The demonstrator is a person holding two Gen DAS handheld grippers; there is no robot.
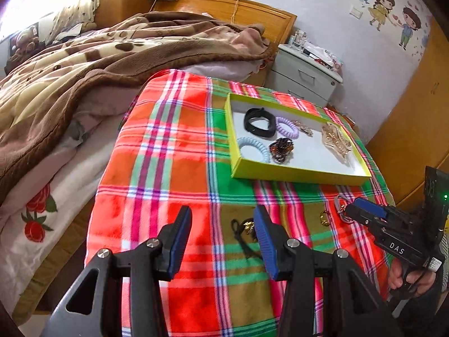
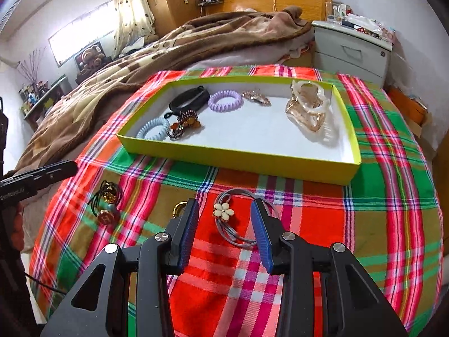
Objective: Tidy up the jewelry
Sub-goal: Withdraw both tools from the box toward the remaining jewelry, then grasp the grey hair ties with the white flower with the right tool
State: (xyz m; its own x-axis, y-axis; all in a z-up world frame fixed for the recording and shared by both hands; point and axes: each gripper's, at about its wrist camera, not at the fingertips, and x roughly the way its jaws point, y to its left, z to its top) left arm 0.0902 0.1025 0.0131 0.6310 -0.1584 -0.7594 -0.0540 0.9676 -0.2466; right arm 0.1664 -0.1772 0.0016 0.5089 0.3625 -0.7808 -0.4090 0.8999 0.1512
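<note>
Your right tool (image 2: 224,219): fingers spread wide, nothing pinched, hovering w/ a grey cord hair tie w/ cream flower charm (image 2: 223,210) lying on the cloth between the blue pads. Your left tool (image 1: 223,224): also spread, empty, above the plaid cloth (image 1: 174,168); a black cord tie w/ gold bead (image 1: 245,229) sits just beside its right finger, partly hidden. Loose items on cloth, right-wrist view: black cord tie w/ round red "H" charm (image 2: 108,216) to the left, small gold ring-like piece (image 2: 179,207) touching view of left finger, half covered. Yellow-green shallow box (image 2: 238,160), white inside, further back on the cloth-covered tabletop; contents: black band (image 2: 190,98), lilac coil tie (image 2: 225,100), pale blue coil tie (image 2: 153,130), amber/dark bead clip (image 2: 183,125), small rose-gold clip (image 2: 256,97), large gold-and-cream claw clip (image 2: 307,106) at right end. Bkgd: bed w/ brown blanket (image 1: 84,64), grey nightstand (image 2: 350,50).
</note>
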